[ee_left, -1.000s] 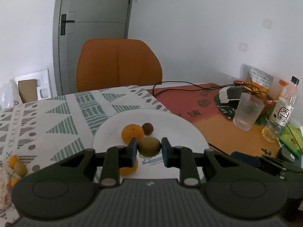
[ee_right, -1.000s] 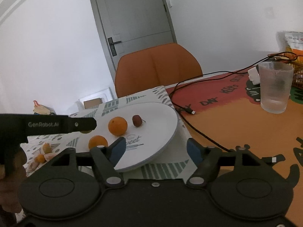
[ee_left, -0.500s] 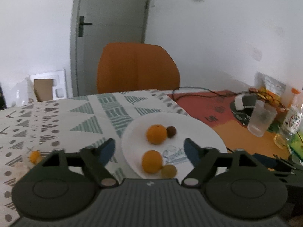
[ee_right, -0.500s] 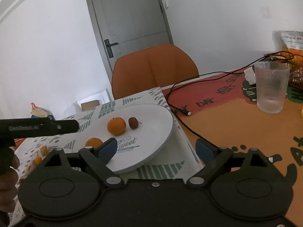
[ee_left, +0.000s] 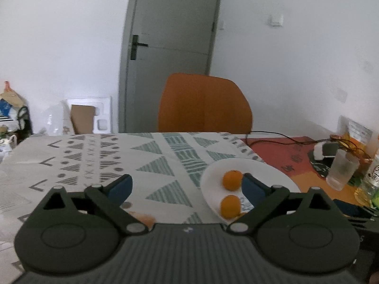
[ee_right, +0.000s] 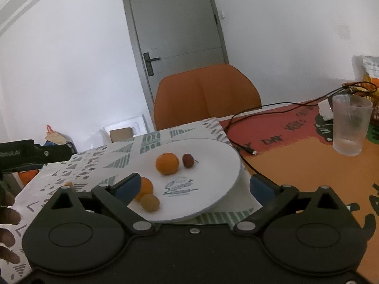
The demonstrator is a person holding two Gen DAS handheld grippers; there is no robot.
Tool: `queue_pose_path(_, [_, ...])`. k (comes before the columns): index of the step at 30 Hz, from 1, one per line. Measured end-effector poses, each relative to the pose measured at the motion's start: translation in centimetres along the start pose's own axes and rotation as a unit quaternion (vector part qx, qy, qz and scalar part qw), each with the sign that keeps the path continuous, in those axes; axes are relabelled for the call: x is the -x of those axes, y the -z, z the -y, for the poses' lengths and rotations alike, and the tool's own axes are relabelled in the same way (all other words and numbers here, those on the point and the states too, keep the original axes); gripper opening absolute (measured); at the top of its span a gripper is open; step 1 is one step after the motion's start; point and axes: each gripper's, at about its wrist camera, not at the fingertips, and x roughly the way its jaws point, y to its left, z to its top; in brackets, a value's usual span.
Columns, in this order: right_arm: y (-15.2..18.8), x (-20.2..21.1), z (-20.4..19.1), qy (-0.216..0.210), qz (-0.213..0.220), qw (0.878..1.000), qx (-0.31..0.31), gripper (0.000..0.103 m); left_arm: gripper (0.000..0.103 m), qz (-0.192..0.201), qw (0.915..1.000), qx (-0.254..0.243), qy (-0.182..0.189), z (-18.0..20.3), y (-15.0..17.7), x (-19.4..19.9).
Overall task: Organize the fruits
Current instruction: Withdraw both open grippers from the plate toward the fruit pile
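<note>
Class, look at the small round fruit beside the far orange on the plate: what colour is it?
Dark reddish-brown fruit, clearest in the right wrist view.

1. We hold our left gripper (ee_left: 187, 185) level, fingers spread wide, nothing between them.
2. We hold our right gripper (ee_right: 195, 187) level too, fingers wide apart and empty.
3. Our left hand (ee_right: 7, 222) grips its handle.
</note>
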Motion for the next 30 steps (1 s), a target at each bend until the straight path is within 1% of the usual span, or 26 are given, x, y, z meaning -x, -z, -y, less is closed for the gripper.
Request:
queue_pose_path(4, [-0.1, 0.5, -1.1, -0.015, -0.002, 1.0, 0.008, 0.099, 0.098, 0.003, 0.9999, 0.009, -0.014, -1.0, 0.0, 1.1])
queue_pose_path(6, [-0.2, 0.7, -1.6, -0.021, -0.003, 1.0, 0.014, 0.099, 0.098, 0.001, 0.9995, 0.009, -0.032, -1.4, 0.0, 1.7])
queue_pose_path(11, [-0.3, 1.1, -2.2, -0.03, -0.008, 0.999, 0.015, 0.099, 0.098, 0.001, 0.9985, 0.012, -0.053, -2.8, 0.2, 3.3])
queue_pose_path(14, [-0.4, 1.4, -2.6, -0.029, -0.013, 0.999, 0.017, 0.099, 0.098, -0.003, 0.9976, 0.015, -0.068, -3.9, 0.5, 4.3])
queue_pose_path(18, [-0.4, 2.0, -3.4, -0.032, -0.003, 0.999, 0.021, 0.103, 0.098, -0.006, 0.9966, 0.028, -0.077, -5.4, 0.9, 5.7])
queue_pose_path(22, [-0.6, 2.6, -4.3, -0.057, 0.003, 0.998, 0.016, 0.103, 0.1, -0.006, 0.995, 0.042, -0.09, -6.9, 1.3, 7.1])
queue_pose_path(30, [-0.4, 3.5, -6.9, -0.068, 0.006, 0.997, 0.044, 0.103, 0.1, -0.005, 0.9937, 0.047, -0.101, -8.8, 2.4, 9.8])
